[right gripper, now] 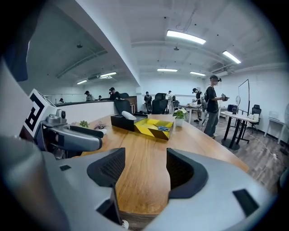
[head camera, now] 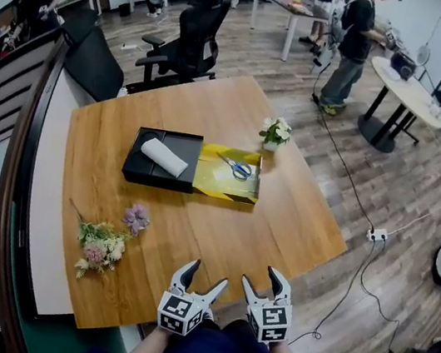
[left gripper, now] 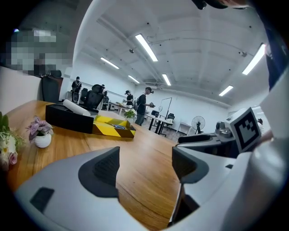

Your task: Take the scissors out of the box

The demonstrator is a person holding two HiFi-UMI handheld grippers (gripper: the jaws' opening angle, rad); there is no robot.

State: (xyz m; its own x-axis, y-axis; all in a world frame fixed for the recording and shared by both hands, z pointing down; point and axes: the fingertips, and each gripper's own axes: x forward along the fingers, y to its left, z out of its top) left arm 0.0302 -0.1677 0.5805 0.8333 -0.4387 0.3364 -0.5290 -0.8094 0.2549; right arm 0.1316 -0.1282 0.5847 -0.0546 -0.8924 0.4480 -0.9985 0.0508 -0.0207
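Observation:
Blue-handled scissors (head camera: 236,167) lie in the open yellow box (head camera: 226,183) near the middle of the wooden table (head camera: 193,234); they show small and far as scissors (right gripper: 163,128) in the right gripper view. A black lid or tray (head camera: 163,159) with a white roll (head camera: 164,156) adjoins the box on its left. My left gripper (head camera: 204,279) and right gripper (head camera: 261,281) hover side by side over the table's near edge, well short of the box. Both stand open with only bare wood between their jaws. The left gripper view shows the box (left gripper: 114,126) far ahead.
A small white pot of flowers (head camera: 275,134) stands just beyond the box. A loose bunch of flowers (head camera: 103,242) and a small vase with purple blooms (head camera: 136,218) lie at the left. Black office chairs (head camera: 185,43) stand behind the table. A person (head camera: 349,46) stands by a round table at the back right.

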